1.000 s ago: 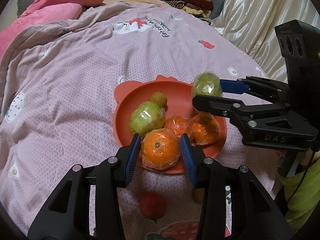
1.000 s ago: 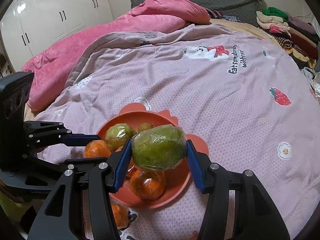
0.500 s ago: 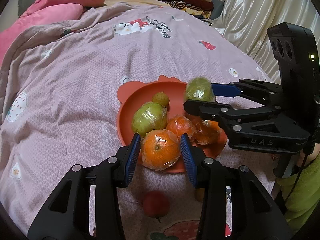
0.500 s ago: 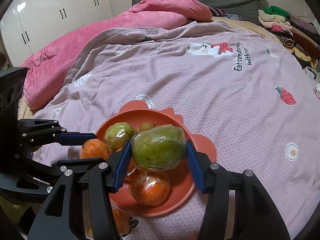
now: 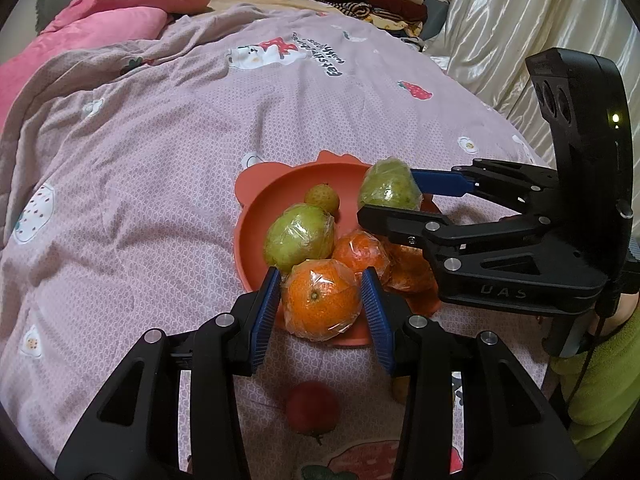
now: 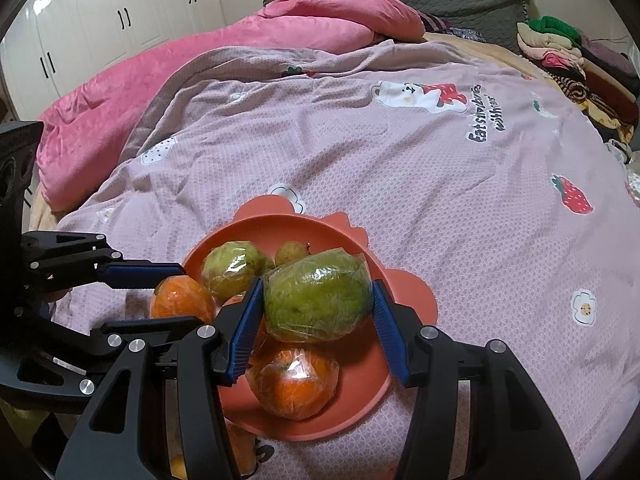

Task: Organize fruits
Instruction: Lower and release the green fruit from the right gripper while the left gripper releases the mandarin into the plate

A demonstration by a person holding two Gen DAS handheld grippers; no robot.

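L wrist view: an orange [image 5: 322, 300] was gripped by the L gripper [image 5: 320, 304] at the near rim of the plate [image 5: 256, 216]. R wrist view: a green fruit [image 6: 318, 296] was clamped by the R gripper [image 6: 318, 312] over the plate w/ other fruit; placing step judged in hand, next calls for lowering into free spots, then release.

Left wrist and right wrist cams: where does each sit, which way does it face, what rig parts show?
Left wrist: sits behind the left gripper, facing along the jaws, shut on a plastic-wrapped orange; right gripper enters from the right.
Right wrist: sits behind the right gripper, jaws shut on a wrapped green fruit; left gripper enters from the left.
Shared: the orange-red round plate on the pink printed quilt.
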